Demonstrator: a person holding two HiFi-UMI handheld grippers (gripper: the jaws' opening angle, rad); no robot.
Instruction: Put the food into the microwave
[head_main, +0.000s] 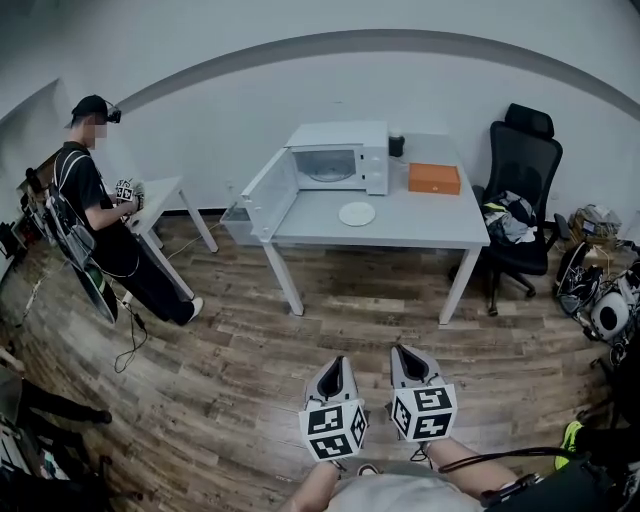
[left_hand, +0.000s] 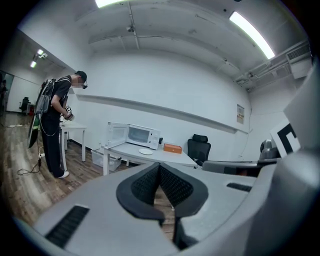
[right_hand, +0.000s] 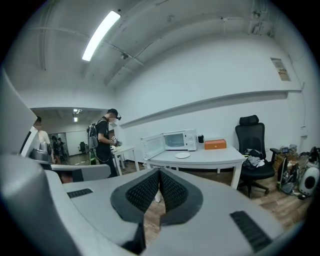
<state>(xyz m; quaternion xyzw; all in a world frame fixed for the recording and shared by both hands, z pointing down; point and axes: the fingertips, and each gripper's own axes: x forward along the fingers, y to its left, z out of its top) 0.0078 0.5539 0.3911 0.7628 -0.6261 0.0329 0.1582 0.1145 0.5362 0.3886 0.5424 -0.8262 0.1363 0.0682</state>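
Plate (head_main: 357, 213), white and round, lay on the desk (head_main: 425, 222) just in front of the microwave (head_main: 340, 160), whose door (head_main: 268, 192) hung open past the desk's left edge. Whether food sat on it could not be told. An orange box (head_main: 434, 178) rested near the back edge. Left claw (head_main: 338, 362) and right claw (head_main: 400, 352) were both clenched on nothing, side by side over the wooden floor (head_main: 250, 360), well apart from desk and plate.

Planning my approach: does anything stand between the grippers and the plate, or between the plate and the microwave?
Nothing visible does. Only bare floor separates the left gripper and right gripper from the table; the plate lies just before the microwave, whose door stands open.
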